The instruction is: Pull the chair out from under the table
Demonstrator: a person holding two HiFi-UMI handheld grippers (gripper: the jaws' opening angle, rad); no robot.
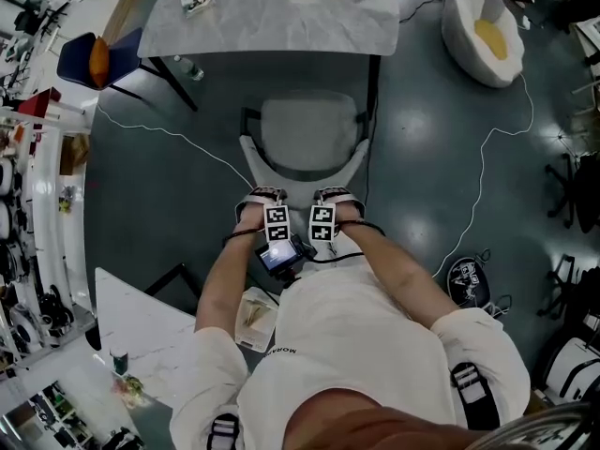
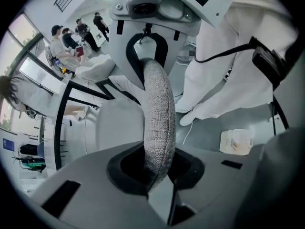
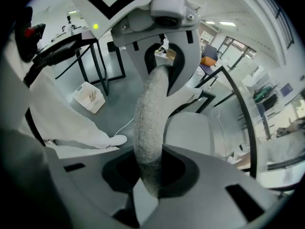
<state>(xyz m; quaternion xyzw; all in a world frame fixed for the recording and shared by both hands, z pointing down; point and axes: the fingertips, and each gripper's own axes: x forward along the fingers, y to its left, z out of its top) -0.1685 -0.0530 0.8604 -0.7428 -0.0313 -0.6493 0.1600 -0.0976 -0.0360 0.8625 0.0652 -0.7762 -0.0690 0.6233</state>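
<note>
Head view: the grey fabric-upholstered chair [image 1: 309,137] stood on the floor just before the pale marbled tabletop [image 1: 272,22], its seat clear of the edge.

Left gripper view: the left gripper [image 2: 156,168] clenched the chair's curved padded backrest [image 2: 157,113].

Right gripper view: the right gripper [image 3: 148,173] clenched it too.

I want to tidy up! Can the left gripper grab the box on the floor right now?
Probably not yet. The left gripper is clamped on the chair back, so it's busy. The box lies close by with nothing over it, so after letting go it could likely reach.
</note>
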